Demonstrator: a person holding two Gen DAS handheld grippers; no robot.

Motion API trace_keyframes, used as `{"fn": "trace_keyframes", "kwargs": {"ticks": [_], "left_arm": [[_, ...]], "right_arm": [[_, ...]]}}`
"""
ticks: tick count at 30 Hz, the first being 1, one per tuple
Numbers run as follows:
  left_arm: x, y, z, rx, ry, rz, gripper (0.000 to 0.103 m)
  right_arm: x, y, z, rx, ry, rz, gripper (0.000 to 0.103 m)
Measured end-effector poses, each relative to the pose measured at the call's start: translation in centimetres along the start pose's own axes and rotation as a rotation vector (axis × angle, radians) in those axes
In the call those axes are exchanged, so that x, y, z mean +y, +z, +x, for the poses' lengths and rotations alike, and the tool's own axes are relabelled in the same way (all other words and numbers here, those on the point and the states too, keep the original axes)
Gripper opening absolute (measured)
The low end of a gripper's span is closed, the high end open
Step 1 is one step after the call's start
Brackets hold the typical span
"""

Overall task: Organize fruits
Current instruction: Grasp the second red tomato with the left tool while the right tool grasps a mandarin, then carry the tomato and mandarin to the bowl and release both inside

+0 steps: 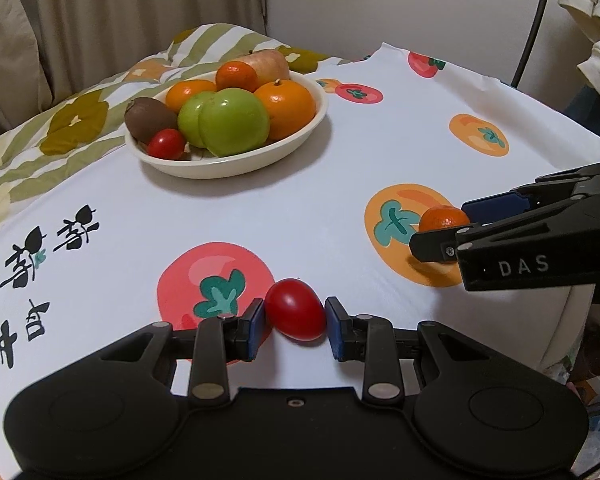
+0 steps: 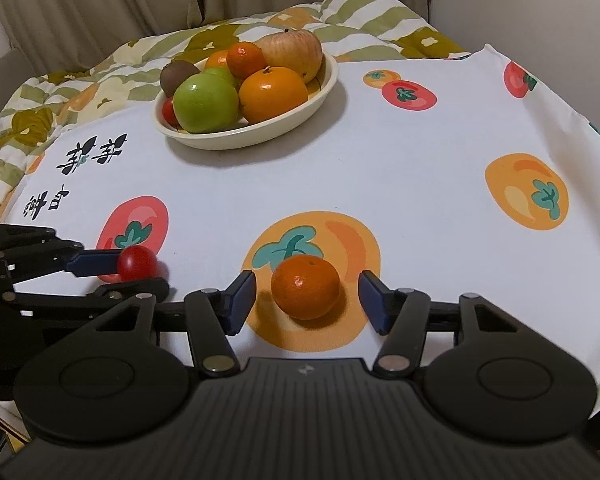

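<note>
while bowl (image 1: 300,148) already holds most fruit, two wait near it on cloth – left gripper (image 1: 295,326) squeezing small tomato (image 1: 296,314), right gripper (image 2: 307,298) apart around mandarin (image 2: 305,286), not touching.

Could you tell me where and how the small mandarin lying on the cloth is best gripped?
Grip the small mandarin across its widest middle, coming down from above and behind as the right hand-held gripper does. It sits stem-up and round on the cloth, so both flanks are free; the pads do not touch it yet.
</note>
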State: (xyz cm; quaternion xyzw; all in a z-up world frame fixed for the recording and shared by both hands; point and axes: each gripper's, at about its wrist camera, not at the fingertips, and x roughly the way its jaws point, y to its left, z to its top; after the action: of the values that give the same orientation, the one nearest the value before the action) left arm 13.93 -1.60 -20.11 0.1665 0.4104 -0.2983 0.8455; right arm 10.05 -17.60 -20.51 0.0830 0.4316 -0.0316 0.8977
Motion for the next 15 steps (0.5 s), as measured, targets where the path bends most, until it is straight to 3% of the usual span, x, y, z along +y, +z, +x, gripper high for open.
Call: {"fn": "trace_keyframes", "kwargs": {"ticks": [3, 15], "left_arm": [[0.4, -0.1, -0.3, -0.001, 0.009, -0.008, 0.036], [2.0, 0.4, -3.5, -0.049, 0.045, -0.075, 0.036]], "right_arm": [[-0.1, 0.1, 0.3, 0.02, 0.01, 0.01, 0.053], [1.3, 1.0, -2.0, -0.02, 0.01, -0.005, 0.052]]}}
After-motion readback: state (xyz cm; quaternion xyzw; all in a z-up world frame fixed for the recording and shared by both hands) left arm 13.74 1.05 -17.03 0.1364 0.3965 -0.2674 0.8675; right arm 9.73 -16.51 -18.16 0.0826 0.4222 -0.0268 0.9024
